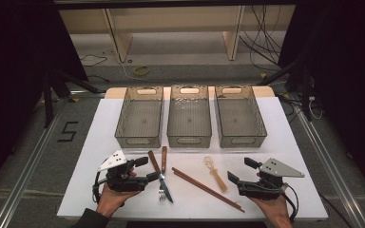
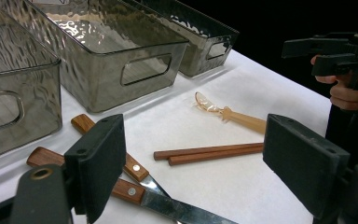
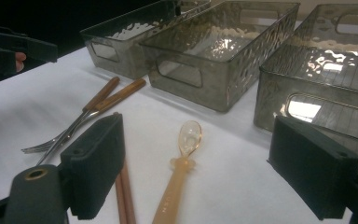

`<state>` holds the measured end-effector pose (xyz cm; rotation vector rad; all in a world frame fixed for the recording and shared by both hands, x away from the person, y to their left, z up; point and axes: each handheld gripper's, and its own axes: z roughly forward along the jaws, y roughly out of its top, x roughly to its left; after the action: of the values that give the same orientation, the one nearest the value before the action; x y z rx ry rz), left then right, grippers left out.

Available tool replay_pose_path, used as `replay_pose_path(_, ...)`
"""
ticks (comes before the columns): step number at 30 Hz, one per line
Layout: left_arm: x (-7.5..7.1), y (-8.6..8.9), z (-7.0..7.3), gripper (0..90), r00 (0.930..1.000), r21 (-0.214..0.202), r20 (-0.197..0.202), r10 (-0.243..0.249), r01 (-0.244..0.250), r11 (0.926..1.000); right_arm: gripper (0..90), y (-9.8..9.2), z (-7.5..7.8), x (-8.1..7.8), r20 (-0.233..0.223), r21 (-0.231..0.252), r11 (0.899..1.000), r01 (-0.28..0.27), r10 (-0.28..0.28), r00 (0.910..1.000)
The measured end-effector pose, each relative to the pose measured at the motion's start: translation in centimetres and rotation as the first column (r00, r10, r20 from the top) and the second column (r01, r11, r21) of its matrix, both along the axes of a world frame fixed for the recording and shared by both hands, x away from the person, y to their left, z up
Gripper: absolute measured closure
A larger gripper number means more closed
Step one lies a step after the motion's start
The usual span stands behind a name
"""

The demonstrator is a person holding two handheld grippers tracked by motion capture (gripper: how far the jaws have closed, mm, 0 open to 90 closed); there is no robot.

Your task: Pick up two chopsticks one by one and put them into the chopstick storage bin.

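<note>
Ribbed black tongs (image 3: pixel 196 172) — glossy amber spoon (image 3: pixel 182 163)

- a table (image 1: pixel 104 190) topped with a white sheet, with a strip of bare wood showing at its far edge.
- three smoky clear bins side by side along the far half: left bin (image 1: pixel 139 117), middle bin (image 1: pixel 189 115), right bin (image 1: pixel 240 115).
- a wooden-handled fork (image 1: pixel 162 175) and a wooden-handled knife (image 1: pixel 158 174) crossing each other near the front.
- a pair of brown chopsticks (image 1: pixel 206 188) lying slantwise, touching each other.
- a translucent amber spoon (image 1: pixel 215 173) just beside the chopsticks.
</note>
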<state>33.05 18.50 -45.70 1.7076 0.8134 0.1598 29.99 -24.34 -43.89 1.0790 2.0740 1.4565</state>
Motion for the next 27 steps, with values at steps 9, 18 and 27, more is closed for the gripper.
replay_pose_path(9,0.0,0.0,0.0,20.7,1.0,0.003,0.0,-0.001,0.001,1.0,20.2,0.1,0.1,0.3,-0.027,-0.01,1.0,-0.016,0.016,0.9995)
replay_pose_path(18,0.0,0.0,0.0,20.6,1.0,0.0,-0.002,0.002,-0.002,1.0,24.2,1.1,1.1,1.0,-0.091,-0.076,0.992,-0.104,0.097,0.9911)
replay_pose_path(27,0.1,0.0,0.0,20.5,1.0,0.002,-0.003,0.0,0.0,1.0,26.0,2.6,2.9,2.4,-0.154,-0.171,0.967,-0.19,0.165,0.9743)
